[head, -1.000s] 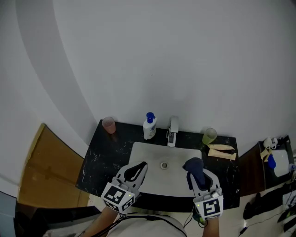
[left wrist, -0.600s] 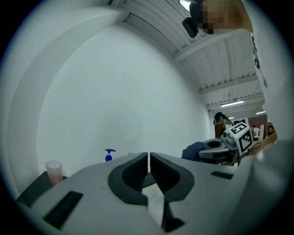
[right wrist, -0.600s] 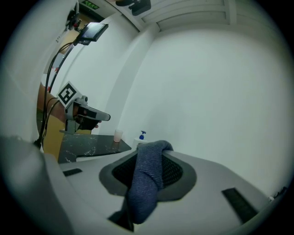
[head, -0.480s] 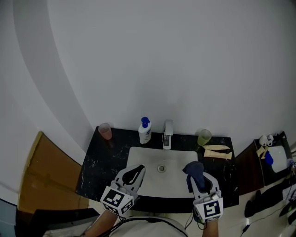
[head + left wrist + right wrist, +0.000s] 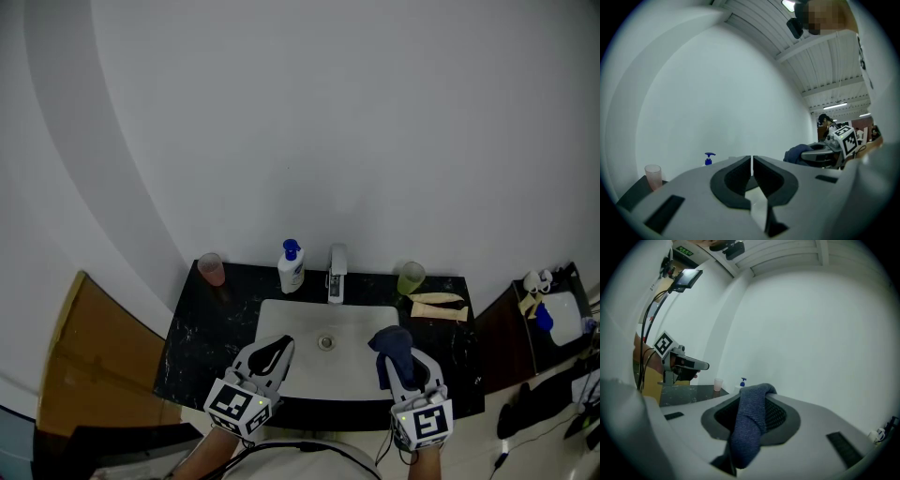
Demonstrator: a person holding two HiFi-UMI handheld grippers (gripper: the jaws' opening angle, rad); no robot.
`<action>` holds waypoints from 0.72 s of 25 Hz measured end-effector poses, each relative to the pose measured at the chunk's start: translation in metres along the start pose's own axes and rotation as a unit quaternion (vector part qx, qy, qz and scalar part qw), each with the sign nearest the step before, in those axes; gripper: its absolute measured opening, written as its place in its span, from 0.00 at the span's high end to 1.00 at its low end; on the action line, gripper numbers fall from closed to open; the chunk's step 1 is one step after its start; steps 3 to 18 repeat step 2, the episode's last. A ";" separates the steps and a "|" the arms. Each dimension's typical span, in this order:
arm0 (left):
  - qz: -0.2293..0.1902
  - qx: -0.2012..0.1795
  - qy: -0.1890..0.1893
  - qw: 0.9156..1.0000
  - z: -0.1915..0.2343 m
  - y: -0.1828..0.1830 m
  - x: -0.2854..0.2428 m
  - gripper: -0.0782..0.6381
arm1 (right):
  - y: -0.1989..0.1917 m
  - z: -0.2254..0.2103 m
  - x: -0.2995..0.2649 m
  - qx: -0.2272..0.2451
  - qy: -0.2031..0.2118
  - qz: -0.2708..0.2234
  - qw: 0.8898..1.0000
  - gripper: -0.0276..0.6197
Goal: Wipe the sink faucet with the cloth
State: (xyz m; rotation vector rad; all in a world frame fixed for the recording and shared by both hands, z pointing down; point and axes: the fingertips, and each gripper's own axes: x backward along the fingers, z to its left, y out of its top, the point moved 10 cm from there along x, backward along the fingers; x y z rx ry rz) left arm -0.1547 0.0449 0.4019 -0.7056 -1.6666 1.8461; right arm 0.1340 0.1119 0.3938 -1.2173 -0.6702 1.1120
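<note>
Hovering at sink [image 5: 274,313] front edge | right gripper [image 5: 394,356] pinching cloth [image 5: 749,427] | left gripper [image 5: 281,343] fingers together | faucet [image 5: 336,272] well beyond

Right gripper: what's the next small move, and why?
Probably push the right gripper forward toward the faucet. Its jaws clamp the blue cloth, but it hangs over the near edge of the sink, while the faucet stands at the back rim, well clear of the cloth.

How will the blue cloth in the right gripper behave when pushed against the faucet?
Probably floppy: the blue cloth droops from the right gripper in a soft fold. Its knitted texture suggests it grips rather than slips. It likely moulds around the faucet.
</note>
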 end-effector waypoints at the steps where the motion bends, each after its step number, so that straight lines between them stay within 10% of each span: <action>1: 0.000 0.000 -0.001 1.000 -0.001 0.000 0.000 0.87 | 0.000 0.001 0.000 0.000 0.001 0.001 1.000 0.79; 18: 0.000 0.000 -0.001 1.000 -0.001 -0.001 0.000 0.87 | -0.001 0.001 0.001 0.000 0.001 0.002 1.000 0.79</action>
